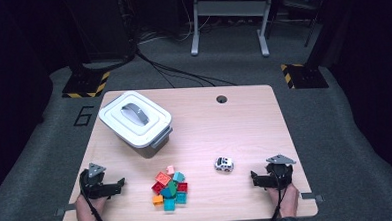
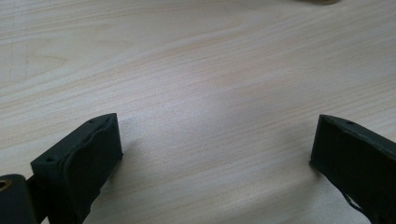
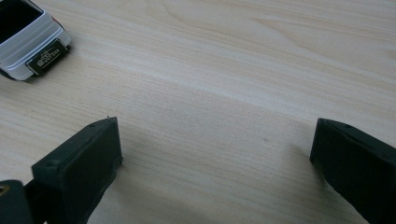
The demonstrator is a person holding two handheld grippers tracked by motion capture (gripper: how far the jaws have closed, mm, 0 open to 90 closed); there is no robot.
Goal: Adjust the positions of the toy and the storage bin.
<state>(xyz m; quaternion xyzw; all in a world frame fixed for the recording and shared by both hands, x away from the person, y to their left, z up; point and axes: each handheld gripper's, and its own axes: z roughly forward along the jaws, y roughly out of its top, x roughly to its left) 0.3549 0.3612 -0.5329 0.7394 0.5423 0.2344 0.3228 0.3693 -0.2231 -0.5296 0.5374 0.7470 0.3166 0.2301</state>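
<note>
A pale wooden table is shown in a dark room. A lidded white storage box is set at far left. A heap of coloured toy bricks lies near the front edge, between the grippers; a toy car is parked just right of it. The left gripper and right gripper are held wide apart, empty. The bricks are judged light, rigid and smooth, best pinched across flat sides.

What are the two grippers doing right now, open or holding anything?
Left gripper: jaws open, nothing between them, bare table ahead.
Right gripper: jaws open, holding nothing; the toy car sits apart from it.
</note>
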